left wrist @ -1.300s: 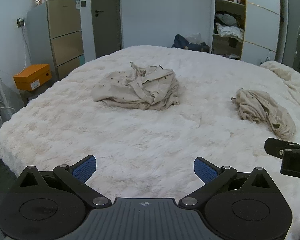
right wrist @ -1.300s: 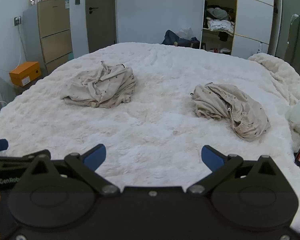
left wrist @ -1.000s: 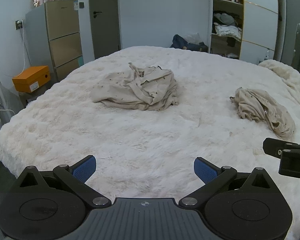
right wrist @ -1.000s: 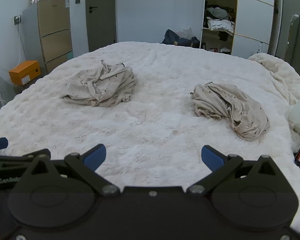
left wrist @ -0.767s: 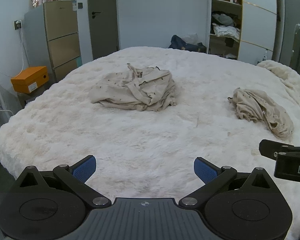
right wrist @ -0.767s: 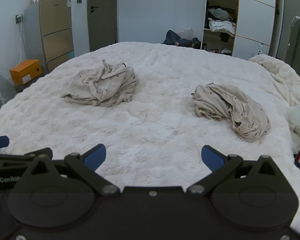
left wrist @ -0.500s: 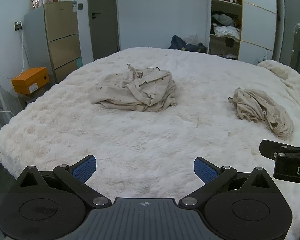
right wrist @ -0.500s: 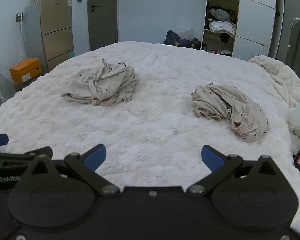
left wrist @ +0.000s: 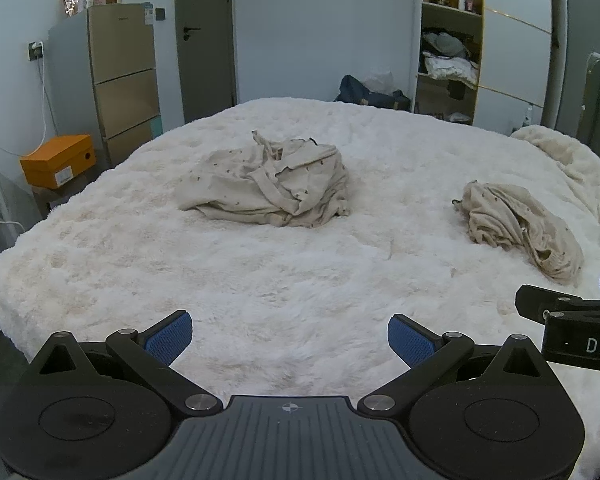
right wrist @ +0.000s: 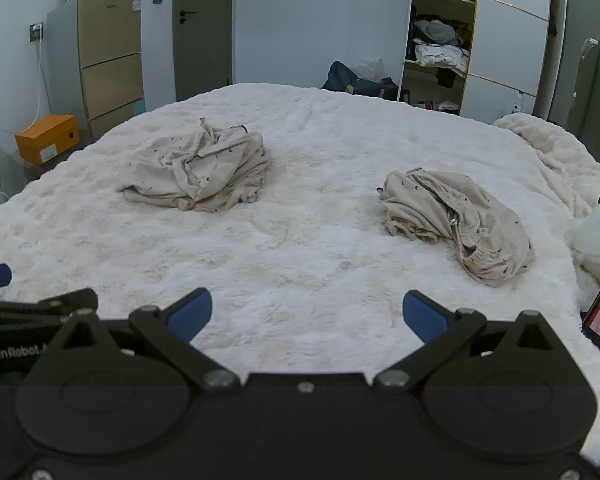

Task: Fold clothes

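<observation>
Since nothing is picked yet, we hold left claw [left wrist: 288,336] and right claw [right wrist: 306,314] spread wide (both empty) over the bed [left wrist: 300,288], crumpled garments [left wrist: 272,184] ahead.

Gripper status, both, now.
Left gripper: open, holding nothing, above the bed.
Right gripper: open, holding nothing.

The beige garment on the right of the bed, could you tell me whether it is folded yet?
Not folded. The right garment lies crumpled in a heap on the bed.
</observation>
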A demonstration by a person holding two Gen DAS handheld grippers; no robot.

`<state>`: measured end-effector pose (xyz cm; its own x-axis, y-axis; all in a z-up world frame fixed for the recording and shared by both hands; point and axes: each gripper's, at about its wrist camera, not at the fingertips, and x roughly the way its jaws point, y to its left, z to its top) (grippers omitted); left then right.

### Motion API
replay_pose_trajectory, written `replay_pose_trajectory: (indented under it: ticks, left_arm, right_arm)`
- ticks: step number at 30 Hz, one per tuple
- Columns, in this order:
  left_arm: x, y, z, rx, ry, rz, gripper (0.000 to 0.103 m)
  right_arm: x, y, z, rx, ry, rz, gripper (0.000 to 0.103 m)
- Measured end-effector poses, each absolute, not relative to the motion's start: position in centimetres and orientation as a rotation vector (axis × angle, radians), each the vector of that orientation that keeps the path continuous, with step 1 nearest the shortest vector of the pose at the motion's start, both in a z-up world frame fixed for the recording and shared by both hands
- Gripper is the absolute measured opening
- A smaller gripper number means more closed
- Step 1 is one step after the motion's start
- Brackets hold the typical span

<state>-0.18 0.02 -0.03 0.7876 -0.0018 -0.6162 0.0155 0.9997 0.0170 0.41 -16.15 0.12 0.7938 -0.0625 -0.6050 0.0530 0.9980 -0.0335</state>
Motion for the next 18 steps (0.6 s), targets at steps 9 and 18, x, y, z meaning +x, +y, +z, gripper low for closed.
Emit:
replay_pose_trajectory:
  ticks: [9, 18]
  left_arm:
    - [-0.29, 0.05, -0.02, 0.021, 0.664, -0.020, 0.103]
    - [-0.36, 0.14, 0.00, 0.020, 0.659, -0.020, 0.103]
  right_arm:
    - [0.37, -16.07, 0.15, -0.023, 0.644, -0.060, 0.103]
    - [0.05, -15.74, 0.58, -0.018, 0.621, -0.047, 0.103]
